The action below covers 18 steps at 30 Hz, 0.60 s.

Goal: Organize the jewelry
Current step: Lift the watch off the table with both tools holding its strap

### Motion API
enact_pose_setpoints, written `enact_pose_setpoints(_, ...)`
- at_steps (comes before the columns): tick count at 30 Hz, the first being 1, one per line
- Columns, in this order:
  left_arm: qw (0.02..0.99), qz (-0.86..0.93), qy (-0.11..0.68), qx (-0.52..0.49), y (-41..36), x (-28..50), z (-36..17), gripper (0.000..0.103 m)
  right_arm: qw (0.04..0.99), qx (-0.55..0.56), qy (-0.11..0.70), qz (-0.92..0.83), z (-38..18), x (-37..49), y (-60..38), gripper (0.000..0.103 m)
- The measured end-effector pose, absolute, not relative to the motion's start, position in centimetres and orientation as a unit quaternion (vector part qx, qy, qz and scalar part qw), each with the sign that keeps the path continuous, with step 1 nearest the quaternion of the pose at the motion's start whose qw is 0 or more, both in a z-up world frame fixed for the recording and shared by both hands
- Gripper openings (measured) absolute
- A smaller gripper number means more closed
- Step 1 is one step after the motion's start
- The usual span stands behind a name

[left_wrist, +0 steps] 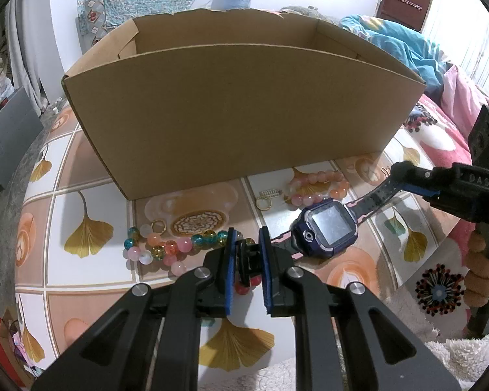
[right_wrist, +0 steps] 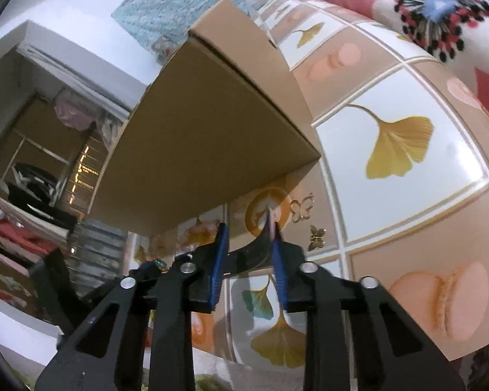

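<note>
Purple smartwatch (left_wrist: 326, 228) on the patterned table (left_wrist: 91, 195), stretched by its strap ends between both grippers, long axis running lower left to upper right, screen facing up. Left gripper (left_wrist: 248, 257) fingers clamped on buckle end; right gripper (right_wrist: 249, 254) fingers closed on strap tip. Beaded bracelets (left_wrist: 166, 247), gold rings (left_wrist: 263, 202) just beside; cardboard box (left_wrist: 238, 114) close behind.

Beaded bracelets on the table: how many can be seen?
2. A multicoloured bracelet lies by the left gripper; a pink-orange bracelet lies near the cardboard box. Others may be hidden.
</note>
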<state>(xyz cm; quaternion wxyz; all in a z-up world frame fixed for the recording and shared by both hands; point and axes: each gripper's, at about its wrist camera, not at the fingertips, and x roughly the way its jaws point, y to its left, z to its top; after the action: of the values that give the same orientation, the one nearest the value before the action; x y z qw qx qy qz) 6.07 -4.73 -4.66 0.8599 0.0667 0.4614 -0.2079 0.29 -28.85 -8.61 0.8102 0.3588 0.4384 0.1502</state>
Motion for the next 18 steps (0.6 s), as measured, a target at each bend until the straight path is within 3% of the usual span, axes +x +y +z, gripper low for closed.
enact_pose_setpoints(4, 0.861, -0.209, 0.460, 0.064, -4.7, 6.1, -4.6, 0.013, 0.824, 0.338, 0.431, 0.146, -7.7, 0.4, -28.7, 0.002)
enact_pose_setpoints(7, 0.867, -0.214, 0.446, 0.063, -4.7, 5.8, -3.8, 0.013, 0.839, 0.309, 0.422, 0.148, -6.9, 0.4, -27.2, 0.001)
enact_pose_setpoints(12, 0.879, -0.216, 0.421, 0.062, -4.2, 5.5, -1.6, 0.003, 0.869, 0.250, 0.399, 0.155, -3.8, -0.4, -26.7, 0.001)
enact_pose_setpoints(18, 0.882, -0.222, 0.412, 0.063, -4.0, 5.4, -0.9, 0.003, 0.885, 0.223, 0.376, 0.159, -2.0, -0.6, -26.6, 0.001)
